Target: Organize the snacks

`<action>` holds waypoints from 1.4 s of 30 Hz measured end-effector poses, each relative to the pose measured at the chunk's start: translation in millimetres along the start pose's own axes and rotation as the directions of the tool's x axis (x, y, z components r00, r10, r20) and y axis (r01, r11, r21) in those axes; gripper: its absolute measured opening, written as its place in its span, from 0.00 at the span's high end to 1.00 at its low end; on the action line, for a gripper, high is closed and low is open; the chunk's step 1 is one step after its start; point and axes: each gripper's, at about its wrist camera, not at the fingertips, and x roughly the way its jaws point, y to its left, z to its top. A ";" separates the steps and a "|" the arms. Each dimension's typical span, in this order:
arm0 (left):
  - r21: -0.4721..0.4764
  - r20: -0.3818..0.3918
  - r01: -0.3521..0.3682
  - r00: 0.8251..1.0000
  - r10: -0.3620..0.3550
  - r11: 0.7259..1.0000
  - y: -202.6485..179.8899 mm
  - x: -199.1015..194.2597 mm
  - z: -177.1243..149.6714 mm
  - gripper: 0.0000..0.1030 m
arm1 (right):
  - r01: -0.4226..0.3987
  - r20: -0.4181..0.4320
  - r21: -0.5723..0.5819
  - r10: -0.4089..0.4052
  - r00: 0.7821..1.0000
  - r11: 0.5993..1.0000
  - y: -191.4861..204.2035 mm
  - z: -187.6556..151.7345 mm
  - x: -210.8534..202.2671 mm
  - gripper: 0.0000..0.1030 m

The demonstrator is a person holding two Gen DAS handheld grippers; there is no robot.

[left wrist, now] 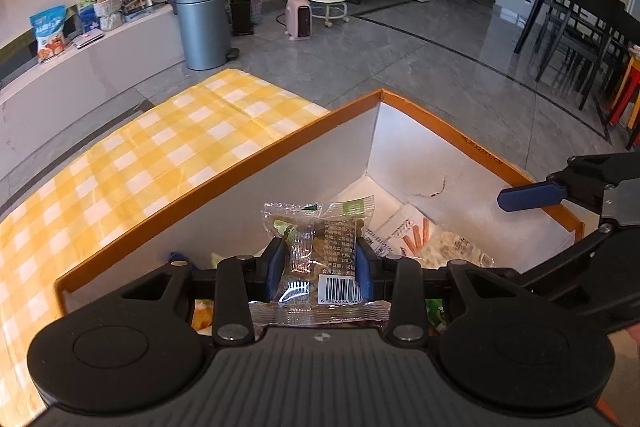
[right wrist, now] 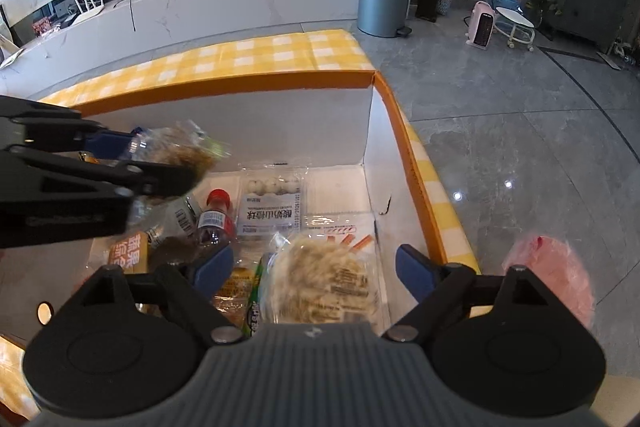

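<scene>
Left gripper [left wrist: 320,263] clamped narrow on a clear cellophane snack packet with a barcode label [left wrist: 316,251], blue pads pinching its middle, hanging above the orange-rimmed white cardboard box [left wrist: 256,163]. In the right wrist view that packet is blurred, over the box's left half.

Right gripper [right wrist: 316,267] jaws wide, nothing between them; it hangs over the clear pack of pale noodle-like snack [right wrist: 320,279], which lies on the box floor near the right wall.

Box sits on the yellow-and-white checked tablecloth [left wrist: 160,147], already holding a red-capped small bottle [right wrist: 214,215], a flat white pack of round balls [right wrist: 270,203] and other wrappers.

Risks, my read:
- Packet is slick and floppy; pinched mid-body only, it could twist out early and land on the bottle instead of flat.
- Both grippers share one box, close together: collision likely if both descend.
- Right jaws that wide may snag neighbouring wrappers when closing.
</scene>
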 end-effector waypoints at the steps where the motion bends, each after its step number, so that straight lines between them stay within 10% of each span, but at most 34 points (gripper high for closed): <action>1: 0.007 -0.005 0.001 1.000 -0.001 1.000 -1.7 1.9 0.5 0.60 | 0.000 0.003 -0.006 0.000 1.000 1.000 0.1 0.1 -0.7 0.16; 14: 0.043 -0.026 -0.022 0.999 0.024 0.999 -9.4 1.3 1.7 0.49 | 0.008 -0.009 -0.010 -0.008 1.000 1.000 4.1 -2.1 -4.0 0.16; 26: 0.037 0.109 -0.119 0.987 0.114 0.992 -7.2 -86.2 -2.3 0.34 | 0.020 0.076 -0.048 -0.016 0.997 0.999 23.6 3.8 -55.2 0.15; 42: -0.108 0.382 -0.412 0.823 0.420 0.905 -24.6 -222.7 -61.8 0.14 | 0.045 0.369 -0.053 -0.022 0.929 0.998 69.7 -14.1 -182.0 0.13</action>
